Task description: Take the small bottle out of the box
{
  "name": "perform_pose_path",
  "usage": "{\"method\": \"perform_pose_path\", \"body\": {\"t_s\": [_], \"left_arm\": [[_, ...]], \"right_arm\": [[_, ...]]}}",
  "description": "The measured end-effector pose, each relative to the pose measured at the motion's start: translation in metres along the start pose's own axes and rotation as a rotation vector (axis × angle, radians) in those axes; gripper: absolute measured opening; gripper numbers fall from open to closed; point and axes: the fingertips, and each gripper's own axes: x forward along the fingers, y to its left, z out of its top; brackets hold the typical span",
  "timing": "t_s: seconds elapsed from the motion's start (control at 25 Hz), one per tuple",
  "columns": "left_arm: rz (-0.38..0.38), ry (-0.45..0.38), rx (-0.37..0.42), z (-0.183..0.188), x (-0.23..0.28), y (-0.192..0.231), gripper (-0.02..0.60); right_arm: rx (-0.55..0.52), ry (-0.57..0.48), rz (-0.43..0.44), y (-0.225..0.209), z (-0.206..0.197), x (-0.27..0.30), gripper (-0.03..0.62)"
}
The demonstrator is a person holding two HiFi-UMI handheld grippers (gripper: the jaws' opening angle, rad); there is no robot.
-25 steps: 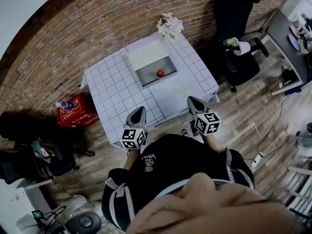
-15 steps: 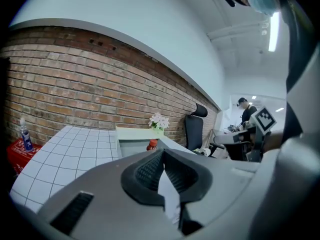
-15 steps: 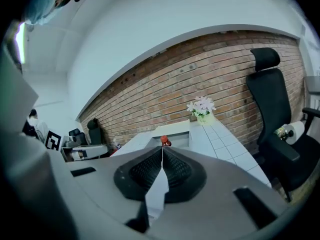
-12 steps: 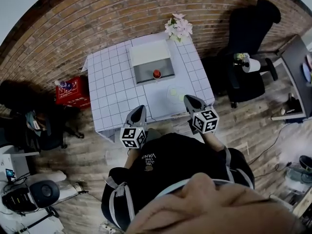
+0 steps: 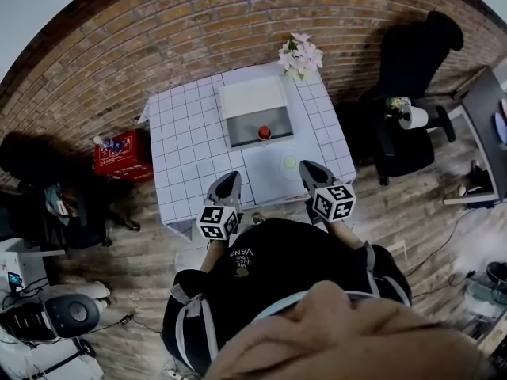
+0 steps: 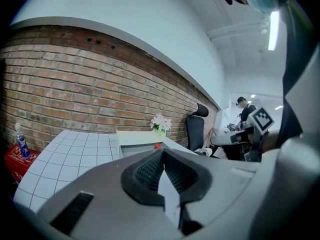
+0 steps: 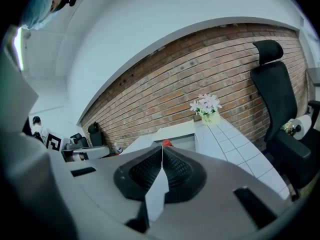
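At the near edge of the table, I hold left gripper and right gripper closed and empty, poised for the reach, while the red-capped small bottle sits well ahead inside the open box.

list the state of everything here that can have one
left gripper, shut, empty
right gripper, shut, empty
box, open, lid folded back
small bottle, inside the box, red cap up, not gripped
flower pot, upright at the table's far corner
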Motion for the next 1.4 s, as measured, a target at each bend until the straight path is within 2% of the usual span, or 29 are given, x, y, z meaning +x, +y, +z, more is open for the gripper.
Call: {"method": "perform_pose_path", "body": {"t_s": [0.4,0.64,0.92,1.28,1.4], "left_arm": [[-0.097,0.012,0.048,0.009,0.016,0.034,0.011],[-0.110,0.020,0.065,0.009,0.028,0.036,0.011],[-0.044,0.014,0.091,0.006,0.050,0.038,0.011],[0.068,-0.013,0.109,0.010,0.088,0.023,0.012],[0.085,-0.020,0.116,0.010,0.099,0.018,0.012]], "right_arm": [[0.033,-0.038,-0.084,0.004,0.003,0.032,0.004],[0.045,-0.042,-0.095,-0.003,0.005,0.041,0.004],[0.033,-0.004,-0.039,-0.018,0.012,0.051,0.003],[-0.010,0.073,0.056,-0.049,0.026,0.054,0.003],[-0.024,0.093,0.080,-0.056,0.028,0.055,0.004]]}}
